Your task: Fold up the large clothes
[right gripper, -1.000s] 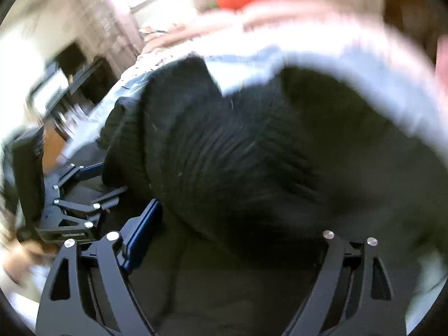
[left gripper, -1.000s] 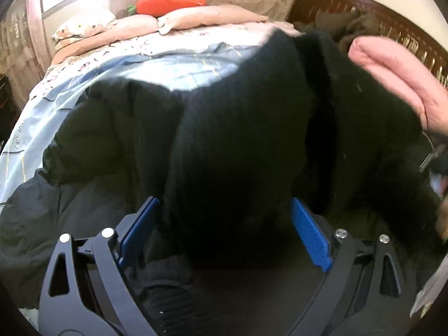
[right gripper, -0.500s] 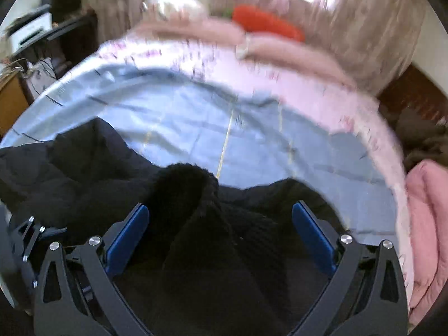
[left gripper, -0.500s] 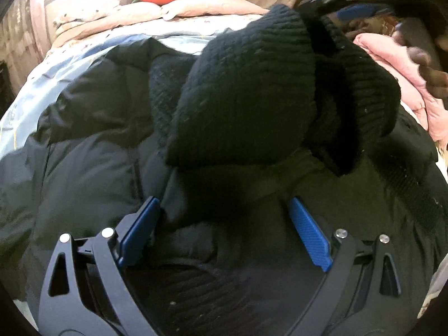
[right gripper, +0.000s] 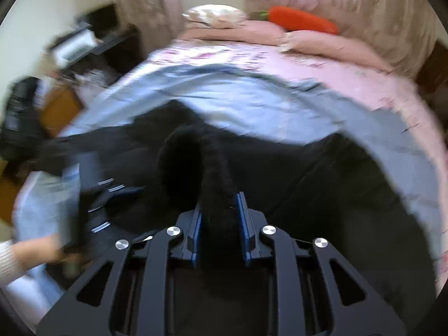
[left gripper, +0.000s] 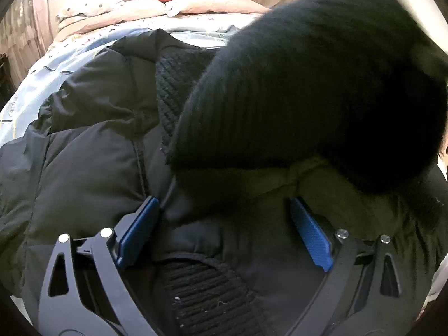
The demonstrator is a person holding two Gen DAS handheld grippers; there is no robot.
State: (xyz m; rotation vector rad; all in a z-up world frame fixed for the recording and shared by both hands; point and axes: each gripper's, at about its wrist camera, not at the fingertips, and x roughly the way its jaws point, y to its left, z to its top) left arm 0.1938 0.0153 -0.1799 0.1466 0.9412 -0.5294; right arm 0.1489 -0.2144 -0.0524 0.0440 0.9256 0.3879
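A large black puffer jacket (left gripper: 84,151) with black ribbed knit trim lies spread on the bed. My left gripper (left gripper: 224,218) is open low over the jacket, its blue pads (left gripper: 310,235) wide apart with fabric between them. A black knit part (left gripper: 308,84) hangs lifted above it at the right. In the right wrist view my right gripper (right gripper: 218,210) is shut on that black knit part (right gripper: 196,156) and holds it up over the jacket (right gripper: 336,184). The left gripper (right gripper: 112,193) shows blurred at the left, with the hand that holds it.
The bed has a light blue sheet (right gripper: 224,95) and pink bedding (right gripper: 308,58). Pillows (right gripper: 215,16) and an orange carrot plush (right gripper: 302,22) lie at the far end. A dark desk (right gripper: 92,39) stands left of the bed. Curtains hang behind.
My right gripper has shut on the knit part and lifted it. The knit fabric has risen to the upper right over my left gripper, which stays open.
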